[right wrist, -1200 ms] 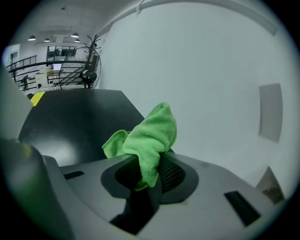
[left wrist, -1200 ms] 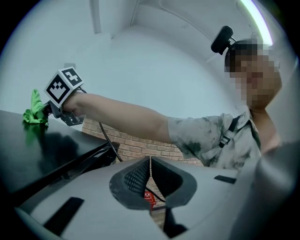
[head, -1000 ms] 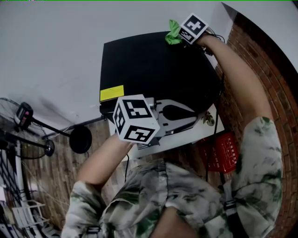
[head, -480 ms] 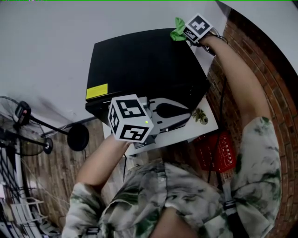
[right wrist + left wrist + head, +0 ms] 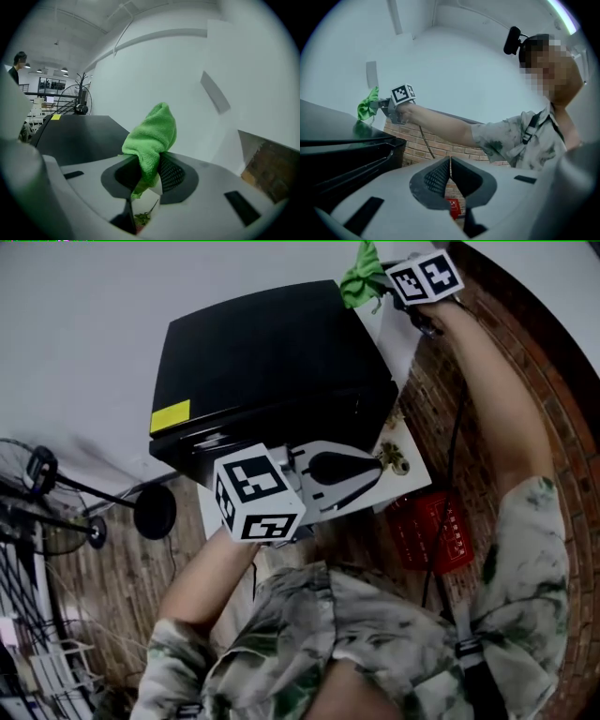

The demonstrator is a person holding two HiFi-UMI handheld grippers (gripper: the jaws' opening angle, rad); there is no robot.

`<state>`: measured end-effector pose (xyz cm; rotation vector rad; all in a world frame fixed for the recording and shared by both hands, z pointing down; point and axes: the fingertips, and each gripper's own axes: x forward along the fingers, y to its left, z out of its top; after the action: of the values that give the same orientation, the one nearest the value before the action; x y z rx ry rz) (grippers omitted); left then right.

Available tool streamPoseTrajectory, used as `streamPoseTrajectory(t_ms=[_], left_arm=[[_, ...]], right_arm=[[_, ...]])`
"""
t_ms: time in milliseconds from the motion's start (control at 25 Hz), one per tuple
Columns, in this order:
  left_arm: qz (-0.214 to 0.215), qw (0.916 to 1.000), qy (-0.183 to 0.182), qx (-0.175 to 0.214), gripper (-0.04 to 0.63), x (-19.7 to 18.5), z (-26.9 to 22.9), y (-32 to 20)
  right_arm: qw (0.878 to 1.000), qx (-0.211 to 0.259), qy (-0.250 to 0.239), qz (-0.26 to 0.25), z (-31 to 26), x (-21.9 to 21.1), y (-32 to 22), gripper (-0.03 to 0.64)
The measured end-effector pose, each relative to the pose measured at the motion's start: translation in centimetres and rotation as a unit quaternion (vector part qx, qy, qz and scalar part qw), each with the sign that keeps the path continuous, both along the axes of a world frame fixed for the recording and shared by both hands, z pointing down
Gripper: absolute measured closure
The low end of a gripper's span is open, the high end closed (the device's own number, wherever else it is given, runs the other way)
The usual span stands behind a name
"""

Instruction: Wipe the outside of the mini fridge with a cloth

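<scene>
The black mini fridge (image 5: 272, 362) fills the middle of the head view and has a yellow sticker (image 5: 170, 415) near its front left edge. My right gripper (image 5: 382, 287) hangs at the fridge's far right corner, shut on a bunched green cloth (image 5: 360, 277). In the right gripper view the cloth (image 5: 152, 131) sticks up out of the shut gripper (image 5: 150, 171), beyond the fridge top (image 5: 79, 131). My left gripper (image 5: 373, 472) is at the fridge's front right side, shut on nothing (image 5: 450, 161). Its view shows the fridge edge (image 5: 342, 140) and the distant cloth (image 5: 368, 104).
The fridge stands on a white board (image 5: 412, 479) that also carries a small plant (image 5: 392, 461). A red crate (image 5: 431, 532) sits on the brick floor to the right. A fan on a stand (image 5: 37, 512) and a round black base (image 5: 155, 512) are at the left. A white wall is behind.
My right gripper has carried the cloth up and right along the fridge's far edge to its far right corner. The left gripper has stayed by the fridge's front.
</scene>
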<state>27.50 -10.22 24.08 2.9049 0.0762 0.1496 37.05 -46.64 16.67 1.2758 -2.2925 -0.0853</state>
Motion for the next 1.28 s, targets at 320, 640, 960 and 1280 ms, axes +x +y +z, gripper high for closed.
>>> streamPoseTrajectory(t_ms=[320, 640, 960, 1280], left_arm=[[0.038, 0.9992, 0.006, 0.003, 0.569, 1.3, 0.6, 2.1], [0.014, 0.9999, -0.002, 0.002, 0.569, 6.8, 2.4, 1.4], [-0.046, 0.9989, 0.002, -0.012, 0.569, 12.2, 3.2, -1.0], [-0.11, 0.9937, -0.008, -0.017, 0.569, 13.6, 4.5, -2.4]], right_arm=[[1.0, 0.008, -0.004, 0.03, 1.5, 3.7, 3.1, 0.509], [1.0, 0.007, -0.019, -0.015, 5.3, 4.5, 1.8, 0.511], [0.994, 0.013, 0.003, -0.105, 8.3, 0.7, -1.3, 0.509], [0.987, -0.015, 0.02, -0.157, 15.5, -1.2, -2.1, 0.511]])
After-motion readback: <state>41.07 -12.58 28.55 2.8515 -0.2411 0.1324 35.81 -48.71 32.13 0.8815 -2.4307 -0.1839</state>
